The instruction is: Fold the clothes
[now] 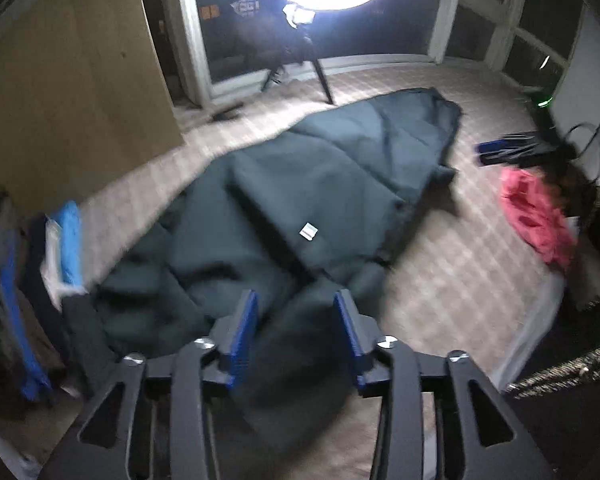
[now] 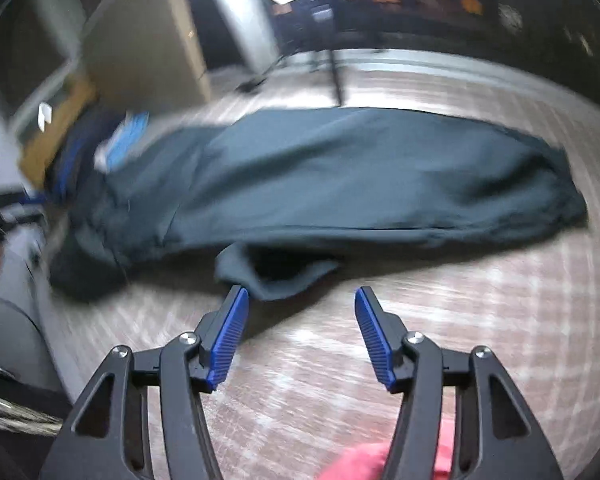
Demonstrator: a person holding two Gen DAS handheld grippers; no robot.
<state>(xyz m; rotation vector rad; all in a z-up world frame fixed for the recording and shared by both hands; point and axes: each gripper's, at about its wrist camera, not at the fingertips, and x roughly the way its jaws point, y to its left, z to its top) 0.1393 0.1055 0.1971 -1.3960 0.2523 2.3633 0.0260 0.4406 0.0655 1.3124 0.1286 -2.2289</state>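
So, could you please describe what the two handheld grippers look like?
The left gripper and right gripper look alike: black linkage arms with cut-out slots and silver screws, ending in flat jaws faced with ribbed blue pads. No cables or markings show.

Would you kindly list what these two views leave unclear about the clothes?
- Dark garment: its type; motion blur in both views, near end hidden behind left gripper.
- White label: print too small.
- Pink garment: cut by right view's bottom edge.
- Pile: blurred.

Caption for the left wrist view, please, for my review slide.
Open left gripper above a dark green garment spread on the patterned floor, with a red garment alongside.
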